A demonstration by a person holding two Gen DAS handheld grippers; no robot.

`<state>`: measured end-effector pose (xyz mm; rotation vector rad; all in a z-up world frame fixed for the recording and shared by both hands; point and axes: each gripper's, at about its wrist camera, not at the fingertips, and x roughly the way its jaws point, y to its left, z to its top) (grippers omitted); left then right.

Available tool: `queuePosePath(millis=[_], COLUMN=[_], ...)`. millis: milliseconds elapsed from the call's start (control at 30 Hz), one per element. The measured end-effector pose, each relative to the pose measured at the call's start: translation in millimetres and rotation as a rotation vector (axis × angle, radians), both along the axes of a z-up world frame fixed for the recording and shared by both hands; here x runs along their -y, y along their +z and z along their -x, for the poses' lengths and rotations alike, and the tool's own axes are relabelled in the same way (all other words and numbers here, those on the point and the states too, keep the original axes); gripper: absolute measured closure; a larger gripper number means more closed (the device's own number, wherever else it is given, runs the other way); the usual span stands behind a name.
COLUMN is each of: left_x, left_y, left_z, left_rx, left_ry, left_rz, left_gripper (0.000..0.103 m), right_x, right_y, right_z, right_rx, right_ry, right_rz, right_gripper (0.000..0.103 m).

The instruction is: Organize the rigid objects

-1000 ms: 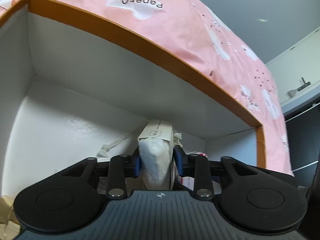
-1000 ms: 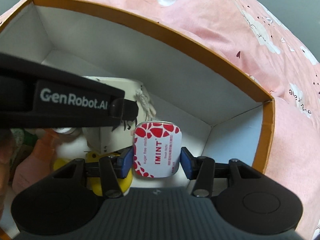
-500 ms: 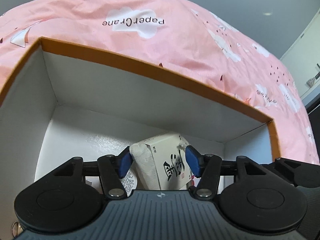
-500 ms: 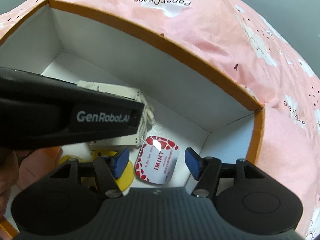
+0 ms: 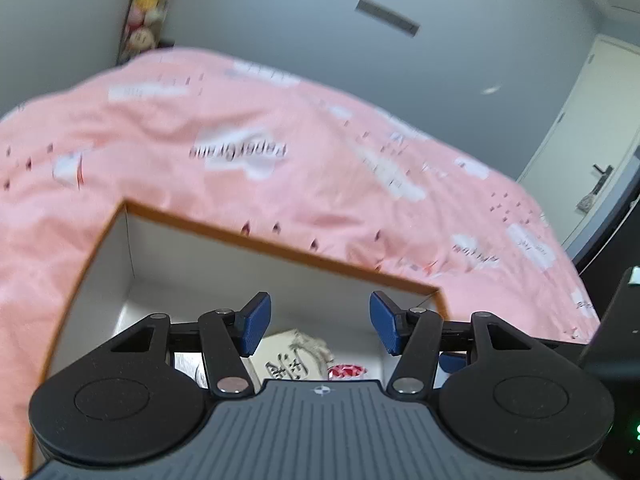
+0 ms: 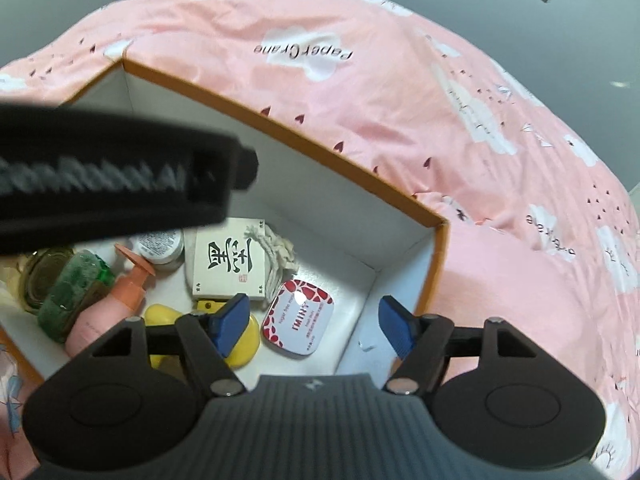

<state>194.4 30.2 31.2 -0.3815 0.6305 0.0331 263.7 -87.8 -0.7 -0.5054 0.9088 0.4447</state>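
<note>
While my two grippers are hanging over the box (image 6: 434,240), I am holding nothing in either one. My left gripper (image 5: 320,322) is standing spread wide, with only air between its blue pads. It is showing as a blurry black bar across the left of my right camera's view. The box is white inside with an orange rim, and it is sitting on a pink blanket (image 6: 500,168). Inside it, from the left, a green bottle (image 6: 74,292) is lying next to a pink pump bottle (image 6: 110,312). A small white jar (image 6: 160,246) is sitting behind them. A yellow thing (image 6: 240,342) is lying near the front. The white tea box (image 6: 230,262) is lying flat, touching its string (image 6: 280,256). The red mint tin (image 6: 298,318) is lying flat just beside it. My right gripper (image 6: 316,322) has just been opening, and its jaws are standing apart above the tin, not touching it.
</note>
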Motion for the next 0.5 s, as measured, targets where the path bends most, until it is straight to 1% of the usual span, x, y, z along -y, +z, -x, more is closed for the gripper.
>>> queuePosePath(millis=[67, 133, 200, 267, 400, 500], left_x=[3.7, 8.1, 12.5, 15.1, 17.4, 16.1], left_y=[9.0, 15.9, 22.9, 28.2, 34.1, 32.0], left_z=[12.5, 25.5, 40.3, 54.2, 82.0, 100.9], left_rx=[0.035, 0.066, 0.098, 0.13, 0.157, 0.161], left_ry=[-0.02, -0.034, -0.048, -0.061, -0.103, -0.12], left_rz=[-0.009, -0.026, -0.057, -0.089, -0.143, -0.216], left_gripper=[0.038, 0.038, 0.038, 0.038, 0.038, 0.038], right_x=[7.2, 13.7, 20.4, 26.6, 44.3, 54.2], right_y=[8.2, 19.9, 29.2, 38.6, 56.2, 59.9], right_z=[10.2, 21.5, 34.8, 47.4, 70.1, 87.6], right_rx=[0.02, 0.04, 0.061, 0.08, 0.104, 0.124], right_ry=[-0.01, -0.019, -0.03, -0.041, -0.082, -0.139], right_rz=[-0.024, -0.057, -0.093, -0.13, -0.218, -0.27], right_gripper=[0.032, 0.03, 0.026, 0.026, 0.025, 0.023])
